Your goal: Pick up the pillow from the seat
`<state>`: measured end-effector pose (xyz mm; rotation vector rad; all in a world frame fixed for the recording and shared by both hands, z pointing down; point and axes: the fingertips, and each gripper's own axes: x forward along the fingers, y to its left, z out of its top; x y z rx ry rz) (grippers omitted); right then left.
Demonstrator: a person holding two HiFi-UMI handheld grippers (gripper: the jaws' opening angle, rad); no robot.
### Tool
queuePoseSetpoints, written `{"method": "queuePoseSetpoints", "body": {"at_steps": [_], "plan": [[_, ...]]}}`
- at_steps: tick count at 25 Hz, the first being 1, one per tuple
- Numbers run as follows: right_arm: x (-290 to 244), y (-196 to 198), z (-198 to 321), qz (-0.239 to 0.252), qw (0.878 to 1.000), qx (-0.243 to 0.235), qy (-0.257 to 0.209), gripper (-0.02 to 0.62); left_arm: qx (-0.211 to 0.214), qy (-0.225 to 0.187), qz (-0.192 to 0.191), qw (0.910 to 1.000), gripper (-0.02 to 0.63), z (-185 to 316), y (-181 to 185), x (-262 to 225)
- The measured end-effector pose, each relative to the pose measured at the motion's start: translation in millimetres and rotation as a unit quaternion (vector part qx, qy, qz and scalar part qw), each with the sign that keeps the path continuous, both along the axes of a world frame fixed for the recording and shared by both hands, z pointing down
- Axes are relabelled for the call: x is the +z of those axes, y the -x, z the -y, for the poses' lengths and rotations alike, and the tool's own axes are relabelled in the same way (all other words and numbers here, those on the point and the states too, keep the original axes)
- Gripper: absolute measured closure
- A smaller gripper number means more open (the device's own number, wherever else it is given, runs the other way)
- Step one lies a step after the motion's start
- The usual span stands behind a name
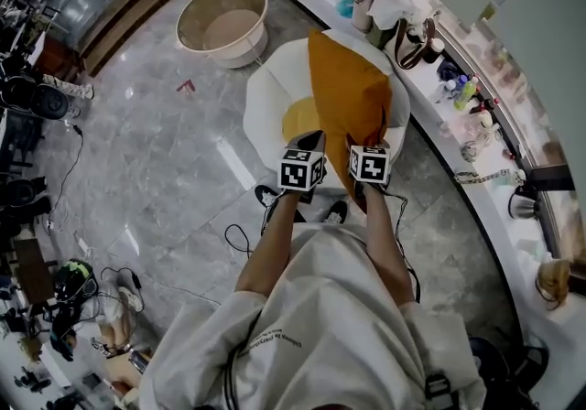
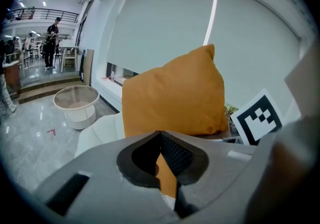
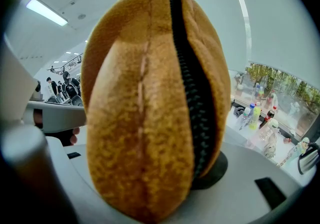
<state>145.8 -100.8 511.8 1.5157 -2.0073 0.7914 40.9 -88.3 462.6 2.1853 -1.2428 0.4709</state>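
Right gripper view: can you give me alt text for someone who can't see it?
An orange pillow, seen edge-on with its black zipper facing the camera, fills most of the frame, clamped between the jaws of the right gripper. Bottles stand below a window at the right.

Pillow: square, orange-brown, fuzzy fabric, with a black zipper along one edge. It stands upright on edge over the white rounded seat. Contact with the seat cannot be determined.
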Motion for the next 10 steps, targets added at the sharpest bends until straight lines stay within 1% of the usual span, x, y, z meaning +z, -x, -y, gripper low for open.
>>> {"method": "queuePoseSetpoints", "body": {"at_steps": [10], "plan": [[-3.8, -0.6, 2.2, -0.009, 1.0, 0.001, -0.002, 0.362, 0.0, 0.002, -0.002, 1.0, 0.597, -0.7, 1.1, 0.3]]}}
